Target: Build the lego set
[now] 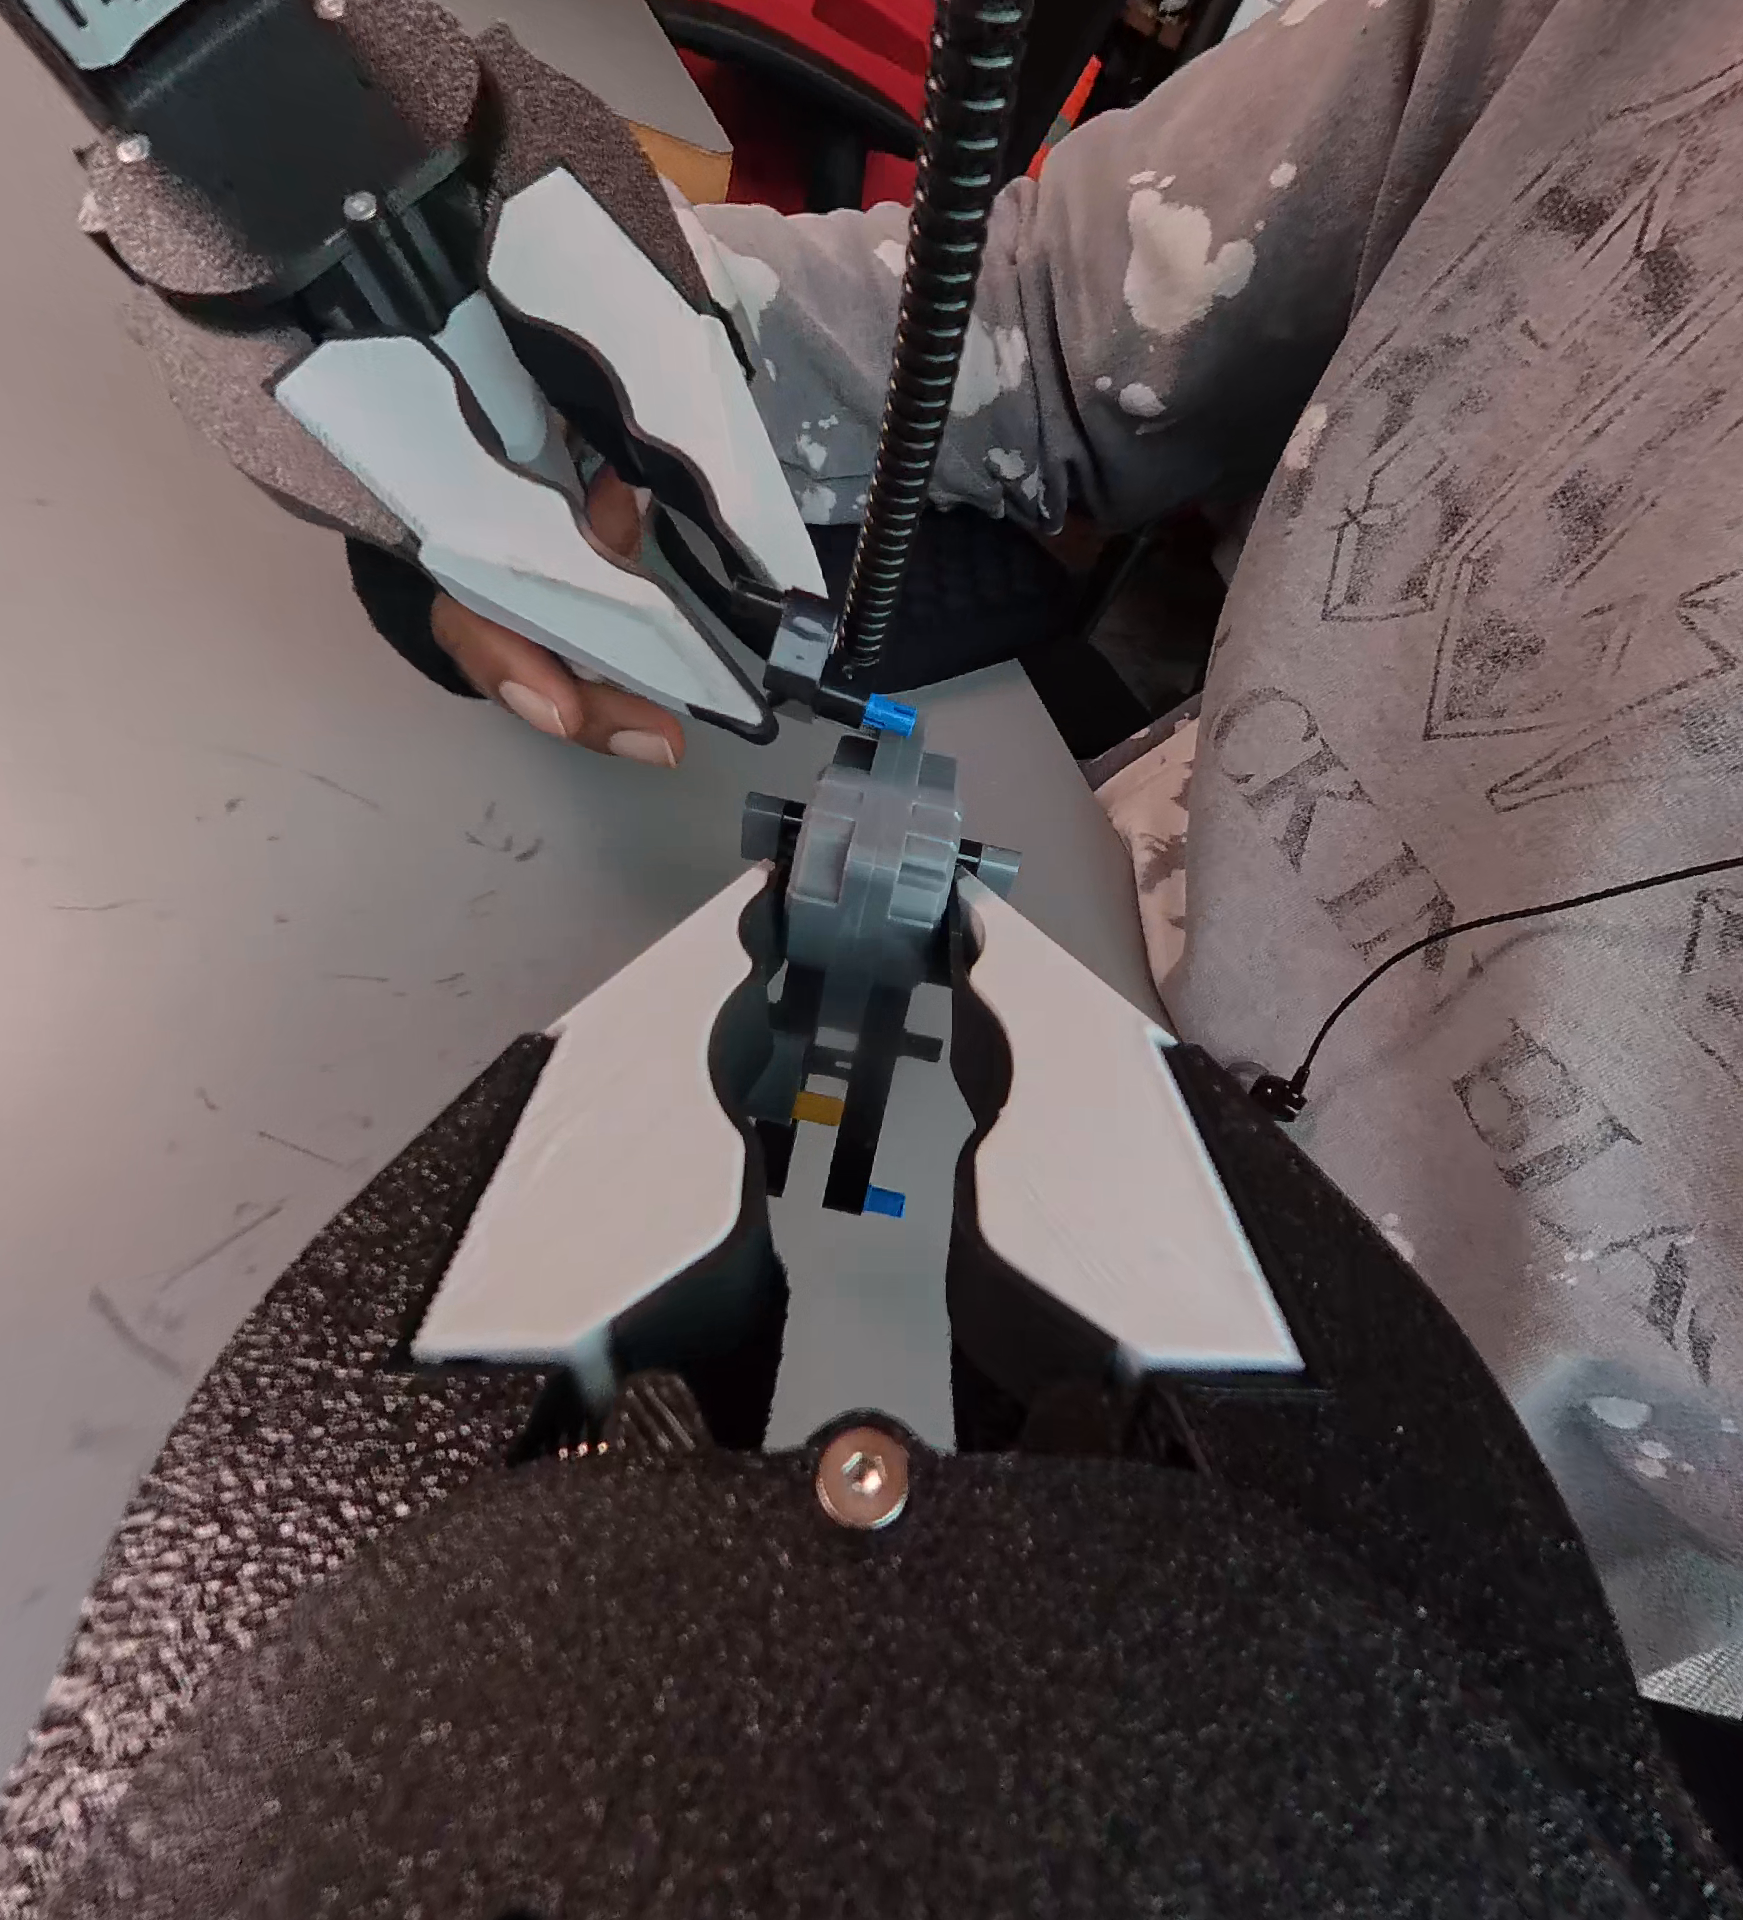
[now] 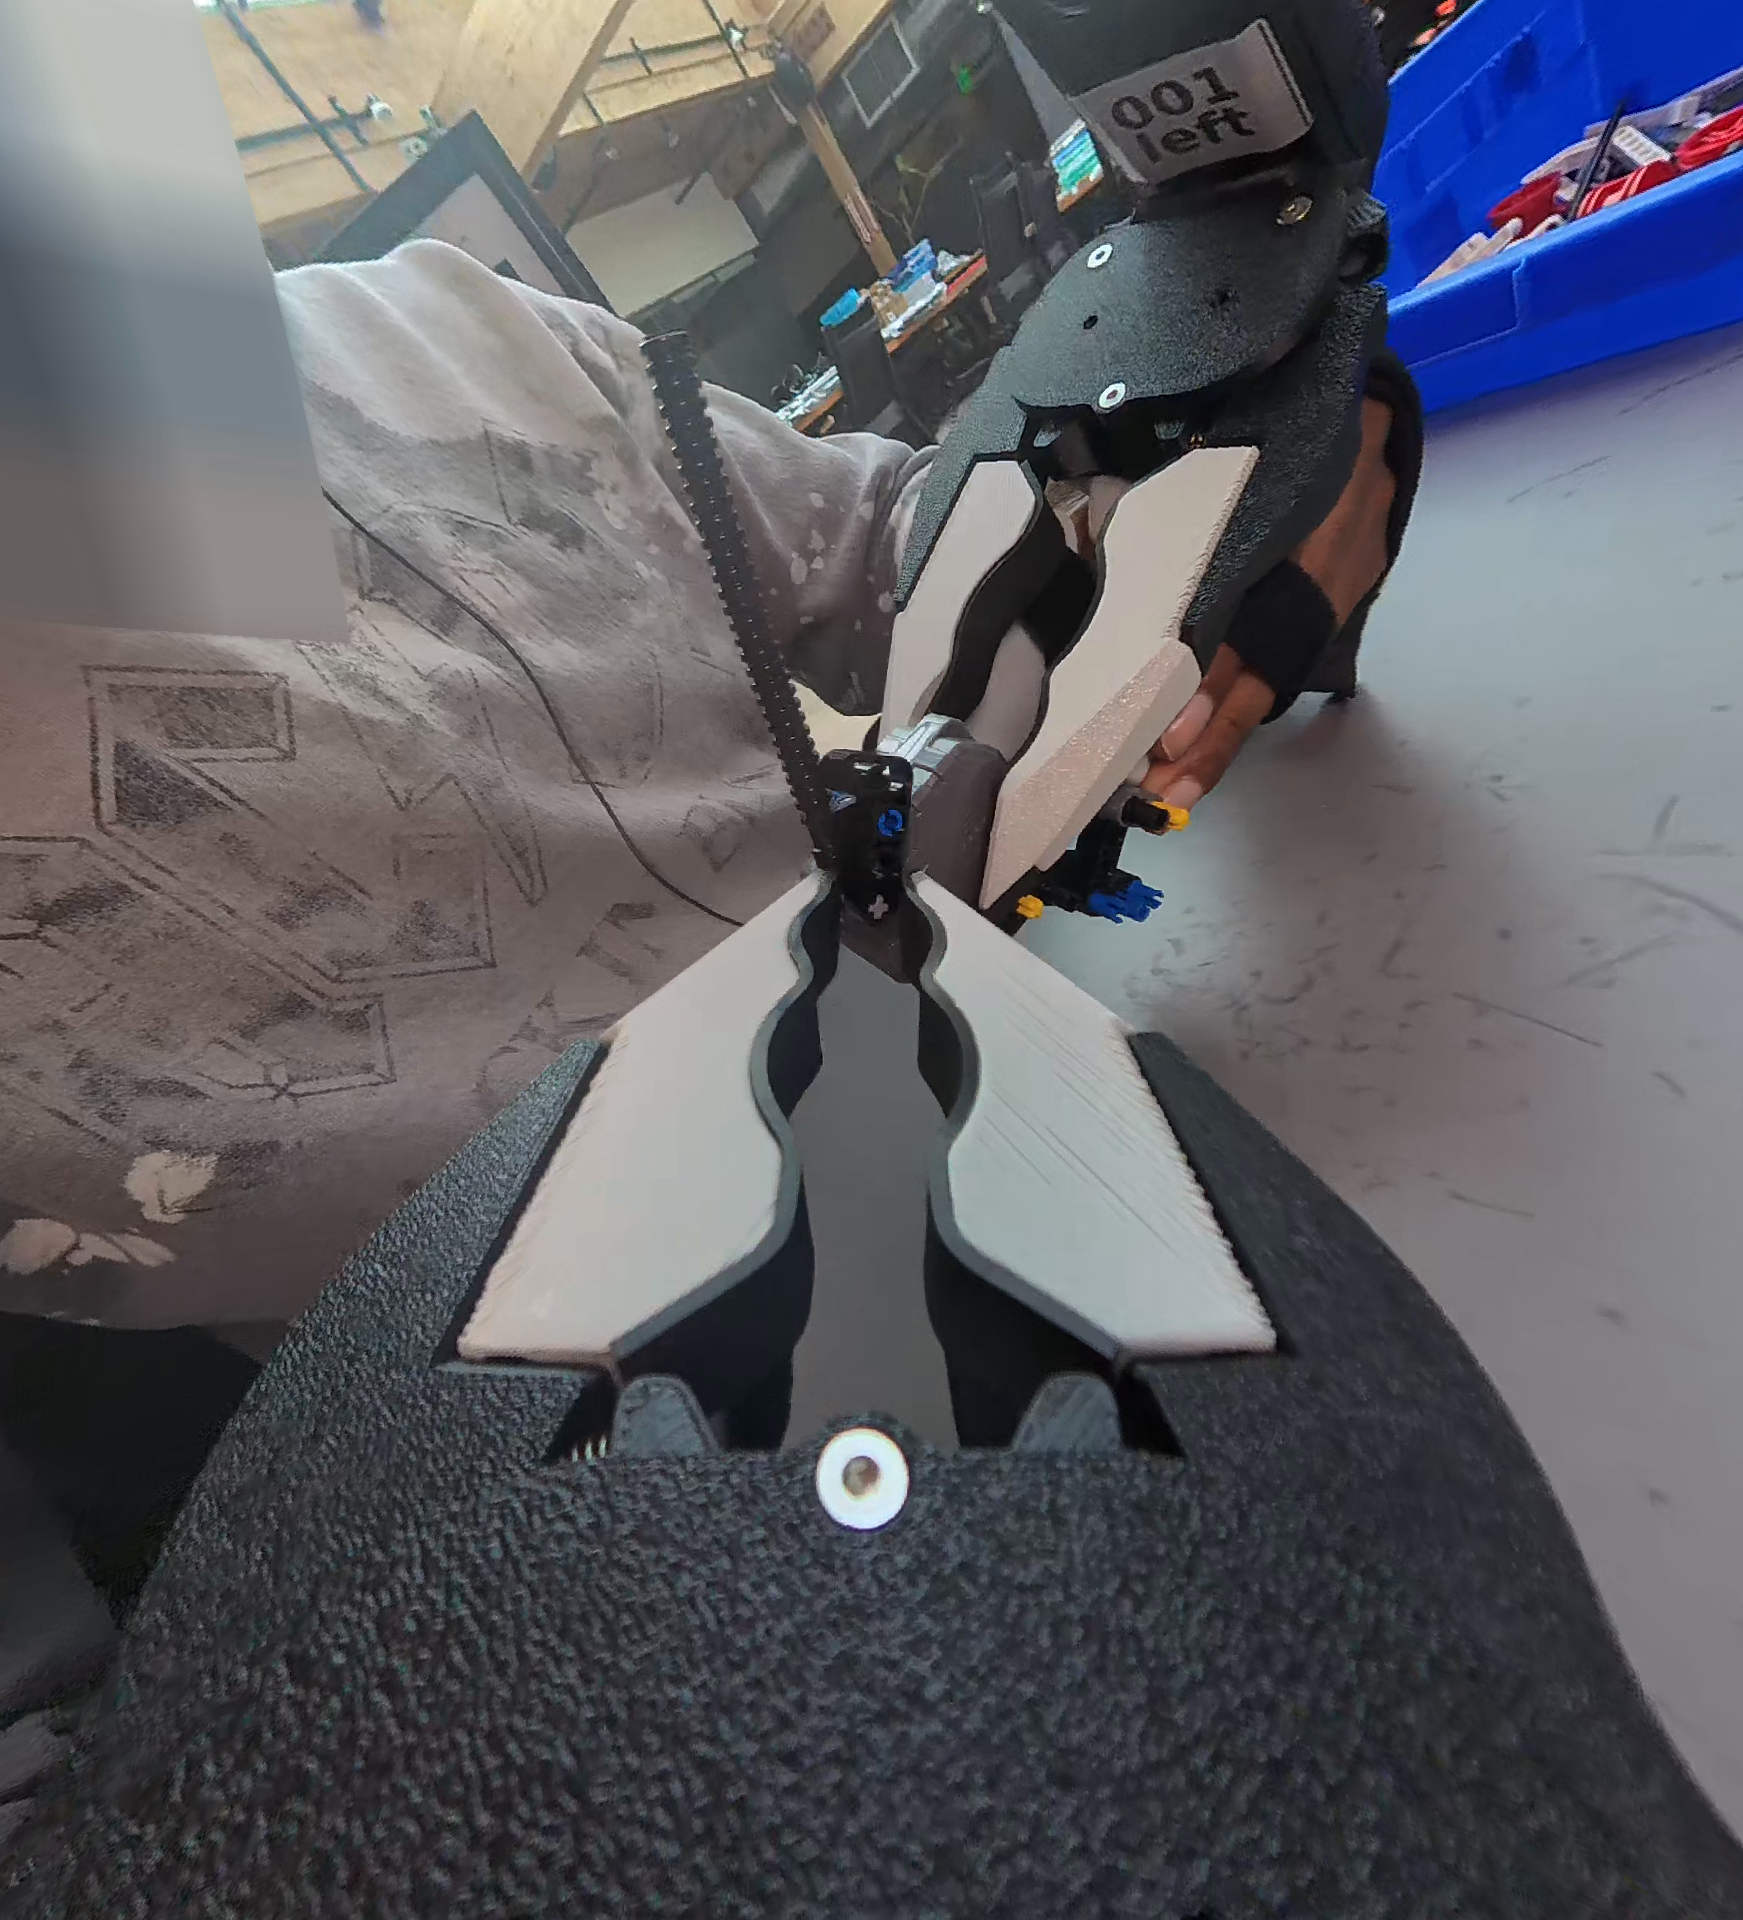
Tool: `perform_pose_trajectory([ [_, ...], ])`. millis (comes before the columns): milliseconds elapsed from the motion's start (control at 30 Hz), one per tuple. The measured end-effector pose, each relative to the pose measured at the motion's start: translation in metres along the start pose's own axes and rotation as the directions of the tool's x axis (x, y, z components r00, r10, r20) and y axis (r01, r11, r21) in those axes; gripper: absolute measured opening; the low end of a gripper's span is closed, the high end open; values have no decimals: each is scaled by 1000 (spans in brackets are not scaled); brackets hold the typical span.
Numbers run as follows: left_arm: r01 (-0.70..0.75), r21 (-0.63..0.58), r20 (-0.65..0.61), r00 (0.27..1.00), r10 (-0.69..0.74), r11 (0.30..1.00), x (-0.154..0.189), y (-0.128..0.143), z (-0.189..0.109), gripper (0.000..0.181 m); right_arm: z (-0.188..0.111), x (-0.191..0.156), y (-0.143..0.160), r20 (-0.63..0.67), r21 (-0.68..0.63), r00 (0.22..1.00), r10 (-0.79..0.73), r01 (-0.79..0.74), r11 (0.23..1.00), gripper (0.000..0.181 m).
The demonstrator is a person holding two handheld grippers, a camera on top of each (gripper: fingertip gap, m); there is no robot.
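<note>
scuffed grey bench [image 1: 171,935] underfoot of work, blue bin [image 2: 1594,239] of parts far back. left hand-held gripper [image 1: 867,873] clenched on grey lego assembly [image 1: 872,862], held above bench. right hand-held gripper [image 2: 872,883] clamped on black connector [image 2: 872,821] with long black ribbed hose [image 2: 732,561], blue pin [image 1: 890,715] just beside assembly top.

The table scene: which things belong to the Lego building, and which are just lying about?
In the job:
grey Lego assembly, in left gripper
black connector piece with ribbed hose, in right gripper

Lying about:
blue parts bin
</note>
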State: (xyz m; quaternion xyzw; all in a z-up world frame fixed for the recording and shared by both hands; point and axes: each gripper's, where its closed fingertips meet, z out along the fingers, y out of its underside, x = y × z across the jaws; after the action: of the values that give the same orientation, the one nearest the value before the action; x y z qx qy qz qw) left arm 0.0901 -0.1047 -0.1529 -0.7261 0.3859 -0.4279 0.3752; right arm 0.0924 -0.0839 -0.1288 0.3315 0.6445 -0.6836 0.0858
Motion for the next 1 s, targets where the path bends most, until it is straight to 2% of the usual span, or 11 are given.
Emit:
perform_pose_trajectory([
  [67,20,8,19,1000,-20,1000,-5,0,-3,29,-3,6,-3,-60,1,998,-27,27,1000,12],
  [133,43,17,35,998,-44,999,-10,-1,-6,29,-5,7,-5,-95,-4,994,-51,51,999,24],
  [367,93,27,90,991,-95,995,-23,0,-11,29,-5,20,-7,-232,-61,965,-122,111,992,31],
  [500,159,77,155,973,-170,984,-40,-3,-21,28,-9,31,-15,-366,-84,912,-184,165,983,43],
  [633,182,107,192,961,-200,977,-49,-5,-26,29,-11,45,-22,-495,-118,831,-252,224,968,39],
  [733,198,127,199,955,-220,972,-51,-7,-28,29,-15,51,-26,-531,-86,814,-234,223,971,31],
  [1000,290,191,153,935,-320,938,-51,-14,-31,29,-17,48,-34,-524,-24,825,-213,235,972,30],
])
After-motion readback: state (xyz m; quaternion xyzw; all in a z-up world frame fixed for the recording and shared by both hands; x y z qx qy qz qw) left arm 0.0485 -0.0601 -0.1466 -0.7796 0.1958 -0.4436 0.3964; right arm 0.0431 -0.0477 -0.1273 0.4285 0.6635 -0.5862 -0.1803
